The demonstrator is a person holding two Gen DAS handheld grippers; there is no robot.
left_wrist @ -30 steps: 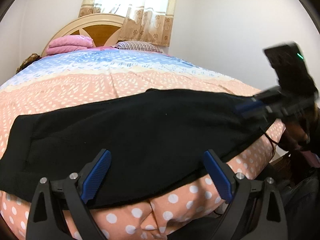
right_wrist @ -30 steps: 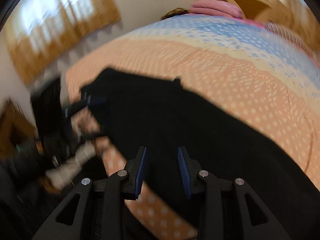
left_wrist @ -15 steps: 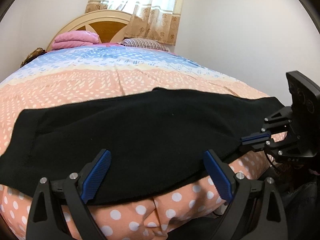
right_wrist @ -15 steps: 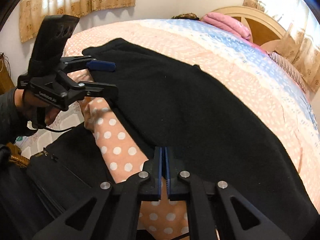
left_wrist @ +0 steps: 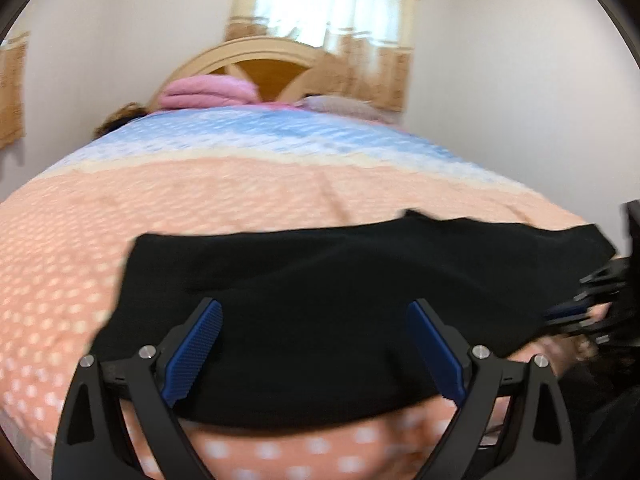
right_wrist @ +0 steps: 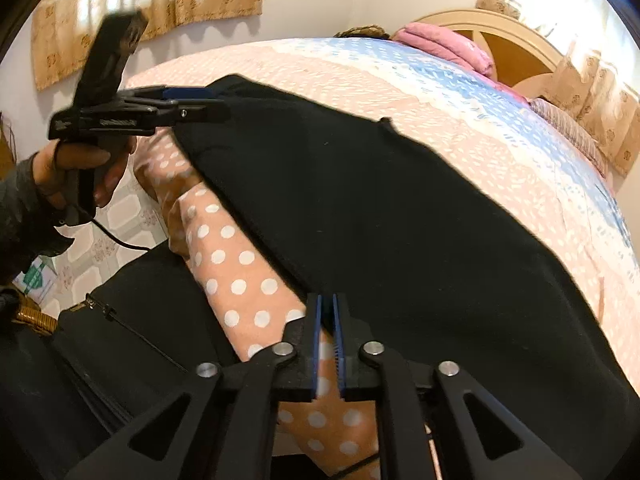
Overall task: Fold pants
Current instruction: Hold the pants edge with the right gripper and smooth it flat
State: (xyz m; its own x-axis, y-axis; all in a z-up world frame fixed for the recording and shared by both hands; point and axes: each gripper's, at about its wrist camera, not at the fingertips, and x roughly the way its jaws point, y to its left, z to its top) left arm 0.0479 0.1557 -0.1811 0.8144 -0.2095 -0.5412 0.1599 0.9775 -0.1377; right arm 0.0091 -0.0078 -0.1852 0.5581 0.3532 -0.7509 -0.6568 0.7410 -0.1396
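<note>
Black pants (right_wrist: 380,216) stretched lengthwise along the bed (left_wrist: 240,192) edge.
Left gripper (left_wrist: 316,352) fingers apart over one end; right gripper (right_wrist: 327,344) fingers clamped on the other end's hem.

Left gripper (left_wrist: 316,350) jaws spread wide; right gripper (right_wrist: 328,332) jaws pinched together

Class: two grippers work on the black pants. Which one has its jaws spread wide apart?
The left gripper: its blue pads stand far apart over the black pants. The right gripper has its pads nearly together at the pants' near edge.
</note>
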